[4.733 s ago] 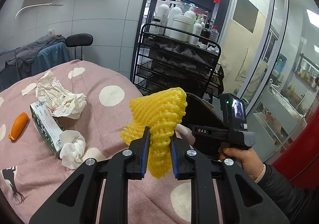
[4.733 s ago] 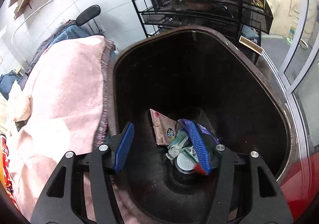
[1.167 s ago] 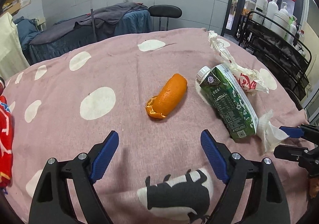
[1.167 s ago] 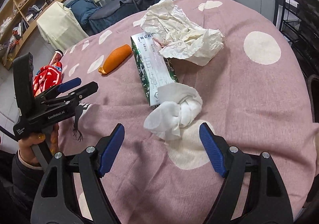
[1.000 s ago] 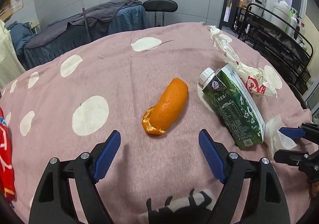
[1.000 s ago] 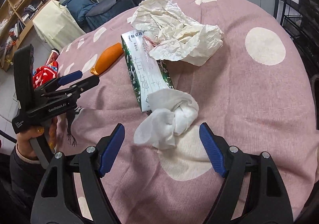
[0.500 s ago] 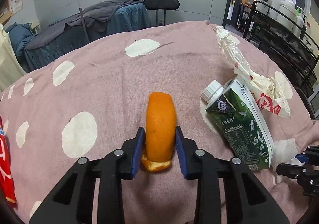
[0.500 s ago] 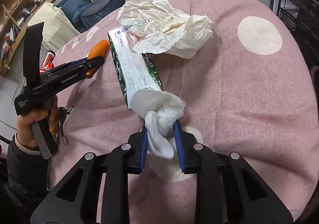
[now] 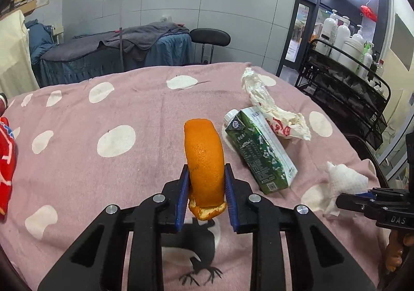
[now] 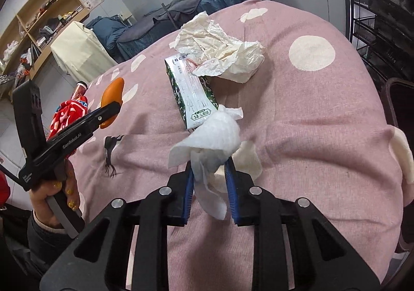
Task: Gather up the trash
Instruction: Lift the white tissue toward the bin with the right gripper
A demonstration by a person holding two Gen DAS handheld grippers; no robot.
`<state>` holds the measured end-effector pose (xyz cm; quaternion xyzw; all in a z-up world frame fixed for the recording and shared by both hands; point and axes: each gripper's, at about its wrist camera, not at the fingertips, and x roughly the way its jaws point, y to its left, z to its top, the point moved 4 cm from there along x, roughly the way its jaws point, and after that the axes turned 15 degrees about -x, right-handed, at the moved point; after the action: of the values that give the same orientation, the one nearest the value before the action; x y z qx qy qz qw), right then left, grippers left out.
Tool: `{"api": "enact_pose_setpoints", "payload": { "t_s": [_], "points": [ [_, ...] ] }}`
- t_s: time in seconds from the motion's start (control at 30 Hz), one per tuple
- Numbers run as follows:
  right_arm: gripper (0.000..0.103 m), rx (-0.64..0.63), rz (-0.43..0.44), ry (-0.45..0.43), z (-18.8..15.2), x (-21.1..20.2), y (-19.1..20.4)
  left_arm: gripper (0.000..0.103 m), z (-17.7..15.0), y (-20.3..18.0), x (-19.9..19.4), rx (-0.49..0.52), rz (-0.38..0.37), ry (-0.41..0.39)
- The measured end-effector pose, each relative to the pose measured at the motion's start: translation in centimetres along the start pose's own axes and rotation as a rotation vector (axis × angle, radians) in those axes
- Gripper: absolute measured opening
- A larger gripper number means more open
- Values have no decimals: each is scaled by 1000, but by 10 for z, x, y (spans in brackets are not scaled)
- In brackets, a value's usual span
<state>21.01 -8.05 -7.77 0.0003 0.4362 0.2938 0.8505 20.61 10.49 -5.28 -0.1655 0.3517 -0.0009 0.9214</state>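
Two light catches: your left gripper [image 9: 206,194] clamps the springy orange peel [image 9: 204,164] low, your right gripper [image 10: 210,187] pinches the soft tissue wad [image 10: 213,135], both just above the pink cloth [image 10: 310,115]; squeeze gently.

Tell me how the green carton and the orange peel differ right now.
The green carton lies flat on the pink blanket, untouched; the orange peel is clamped in the left gripper and stands nearly upright. The carton is a long box with printed sides and a white cap; the peel is a curved, plain orange strip with a ragged lower end. Both are trash not yet binned.
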Motion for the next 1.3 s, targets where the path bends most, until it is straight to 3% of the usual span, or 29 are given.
{"api": "enact_pose_setpoints", "payload": {
  "t_s": [0.77, 1.13, 1.3],
  "points": [
    [24, 82, 4, -117, -34, -64, -19, 26, -43, -80, -41, 23, -187, -20],
    [24, 183, -85, -177, -52, -98, -75, 26, -59, -132, -34, 79, -283, 24],
    [24, 226, -194, -188, -62, -113, -110, 26, -67, -161, -29, 125, -329, 43]
  ]
}}
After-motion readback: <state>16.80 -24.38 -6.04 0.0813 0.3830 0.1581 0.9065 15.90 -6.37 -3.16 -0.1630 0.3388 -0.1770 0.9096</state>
